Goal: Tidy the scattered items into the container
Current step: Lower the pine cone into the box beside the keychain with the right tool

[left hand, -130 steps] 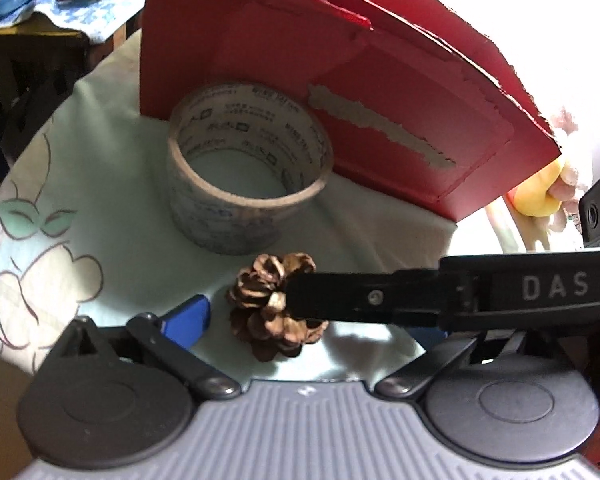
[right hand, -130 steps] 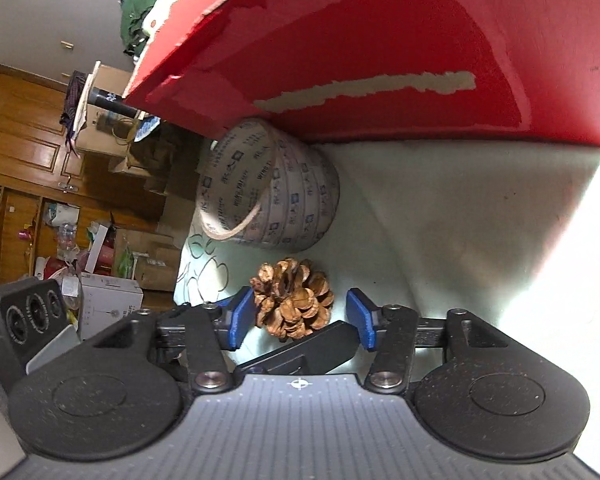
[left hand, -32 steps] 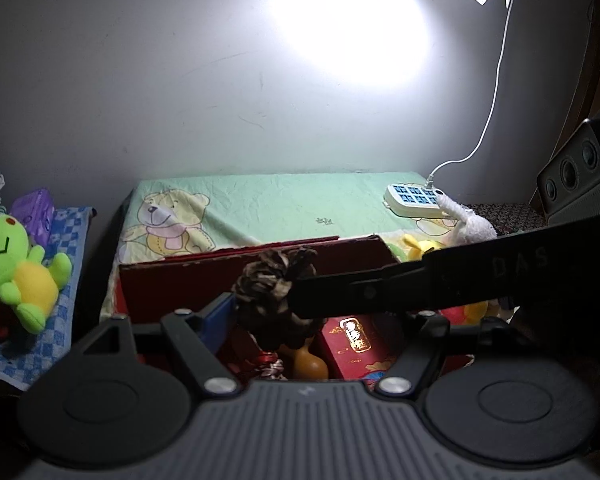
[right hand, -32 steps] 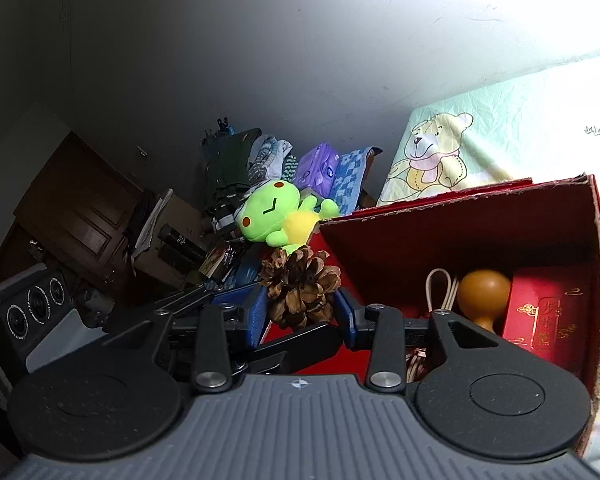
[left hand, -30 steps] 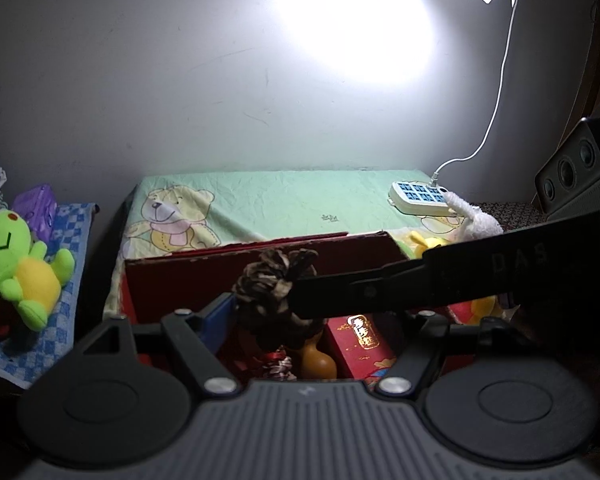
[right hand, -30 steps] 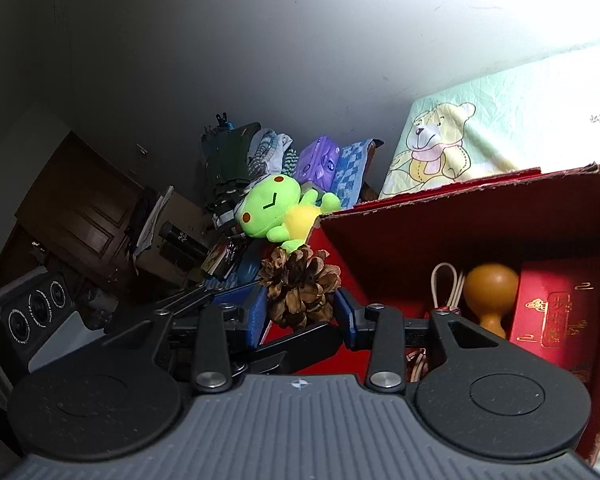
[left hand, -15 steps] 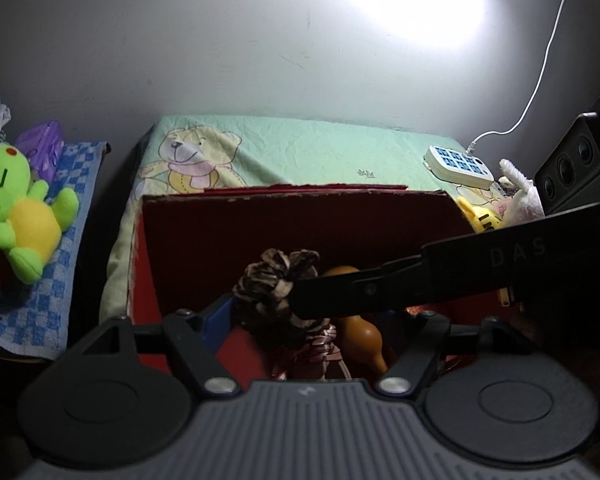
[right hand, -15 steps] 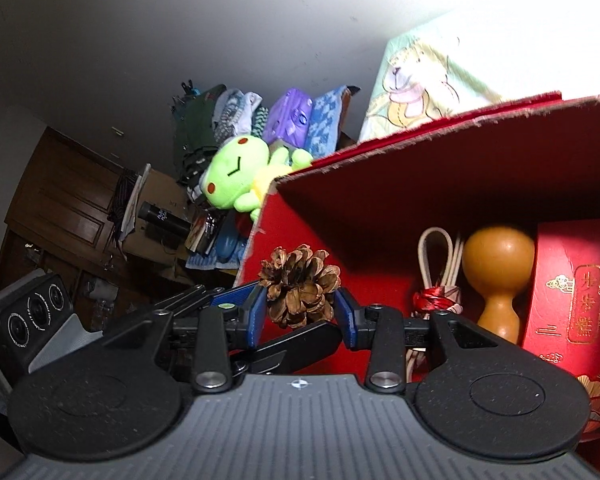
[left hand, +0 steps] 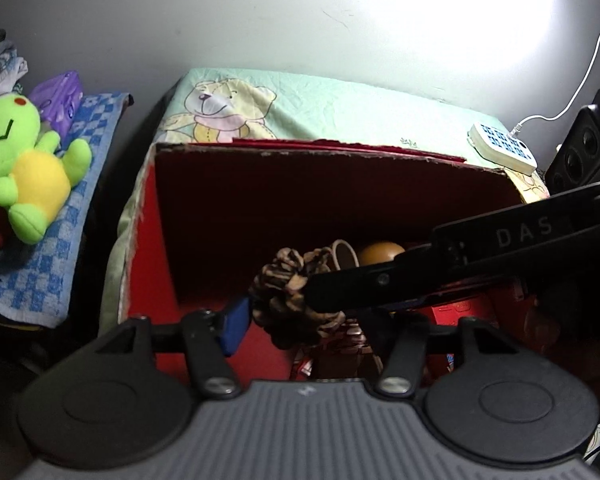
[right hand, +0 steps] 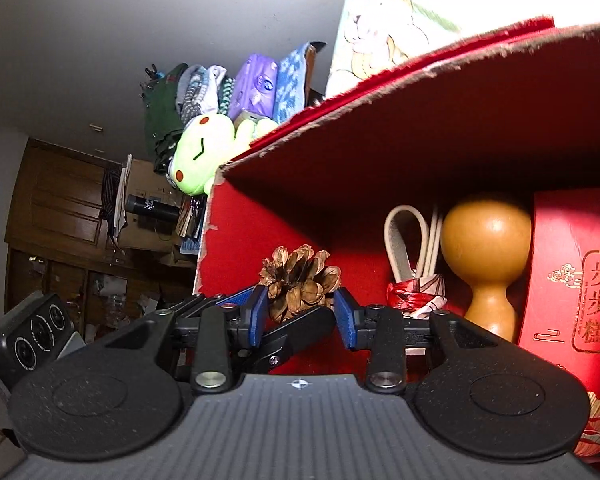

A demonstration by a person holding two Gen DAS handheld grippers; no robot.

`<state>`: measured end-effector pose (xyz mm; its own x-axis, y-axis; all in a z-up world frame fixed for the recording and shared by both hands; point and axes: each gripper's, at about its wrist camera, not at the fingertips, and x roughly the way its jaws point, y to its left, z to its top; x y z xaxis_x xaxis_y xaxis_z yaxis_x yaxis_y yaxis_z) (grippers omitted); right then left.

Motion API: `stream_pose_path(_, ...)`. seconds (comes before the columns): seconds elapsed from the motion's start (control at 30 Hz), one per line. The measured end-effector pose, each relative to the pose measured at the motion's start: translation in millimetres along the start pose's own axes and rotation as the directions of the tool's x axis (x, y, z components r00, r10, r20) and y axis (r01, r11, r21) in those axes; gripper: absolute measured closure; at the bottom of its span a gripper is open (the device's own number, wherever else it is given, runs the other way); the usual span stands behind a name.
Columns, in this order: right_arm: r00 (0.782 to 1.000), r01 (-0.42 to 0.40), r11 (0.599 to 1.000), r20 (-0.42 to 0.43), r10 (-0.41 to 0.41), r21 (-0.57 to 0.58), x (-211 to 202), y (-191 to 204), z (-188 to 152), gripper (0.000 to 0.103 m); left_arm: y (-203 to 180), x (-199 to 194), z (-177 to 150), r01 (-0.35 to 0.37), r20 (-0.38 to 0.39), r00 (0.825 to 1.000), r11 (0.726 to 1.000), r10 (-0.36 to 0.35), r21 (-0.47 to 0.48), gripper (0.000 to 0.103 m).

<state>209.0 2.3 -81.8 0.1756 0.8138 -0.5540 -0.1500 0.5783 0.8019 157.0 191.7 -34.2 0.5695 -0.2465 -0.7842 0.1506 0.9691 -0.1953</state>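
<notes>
Now lowered over red cardboard box (right hand: 260, 240): brown pine cone (right hand: 300, 280), light, brittle-scaled, pinched at midsection by right gripper (right hand: 300, 314); left gripper (left hand: 300, 312) closing on it.

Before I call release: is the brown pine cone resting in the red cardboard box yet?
No. The brown pine cone hangs pinched between the right gripper's blue pads, inside the red cardboard box opening, above its floor.

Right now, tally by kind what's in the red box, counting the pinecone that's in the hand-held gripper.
pinecone: 1
gourd: 1
red gift carton: 1
looped cord bundle: 1
Total at the red box: 4
</notes>
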Motion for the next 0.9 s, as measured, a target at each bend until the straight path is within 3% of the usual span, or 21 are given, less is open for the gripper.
stream_pose_path(0.4,0.997,0.072,0.995,-0.038,-0.069,0.063,3,-9,0,0.062,-4,22,2,-0.011,-0.086,0.996,1.000,0.012,0.004,0.048)
stream_pose_path(0.9,0.970,0.231,0.973,-0.079,-0.231,-0.007,16,-2,-2,0.063,-4,42,2,-0.044,-0.203,0.978,0.999,0.040,-0.013,0.049)
